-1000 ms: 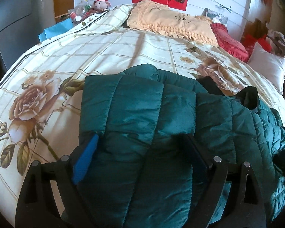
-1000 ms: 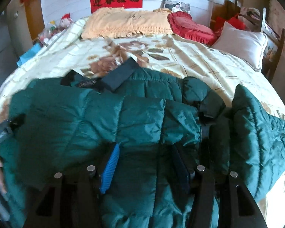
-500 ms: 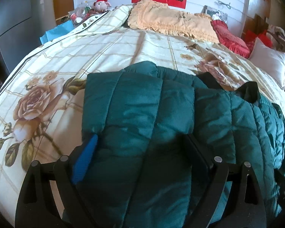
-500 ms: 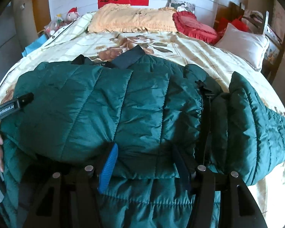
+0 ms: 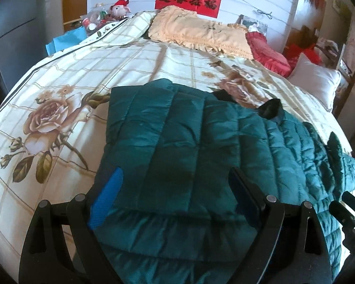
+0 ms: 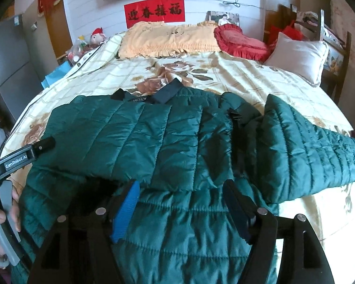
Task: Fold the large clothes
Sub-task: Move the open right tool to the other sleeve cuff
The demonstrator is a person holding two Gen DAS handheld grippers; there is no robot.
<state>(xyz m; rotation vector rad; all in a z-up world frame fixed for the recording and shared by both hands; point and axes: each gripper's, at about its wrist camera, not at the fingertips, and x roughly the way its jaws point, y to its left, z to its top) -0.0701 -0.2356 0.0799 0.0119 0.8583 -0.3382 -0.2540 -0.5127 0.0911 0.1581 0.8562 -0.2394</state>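
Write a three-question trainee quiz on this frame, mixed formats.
1. True or false: the green quilted jacket lies on the flowered bedspread.
2. Which cushion sits beside the yellow pillow? A red, B blue, C black.
3. Fill in: one sleeve lies spread out to the jacket's ____ in the right wrist view.

Key: 1 true; 2 A, the red cushion; 3 right.

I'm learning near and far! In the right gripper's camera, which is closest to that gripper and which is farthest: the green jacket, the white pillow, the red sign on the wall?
1. Green jacket: right under the right gripper, whose jaws are opening.
2. White pillow: far right side of the bed.
3. Red sign: on the back wall, beyond the bed.
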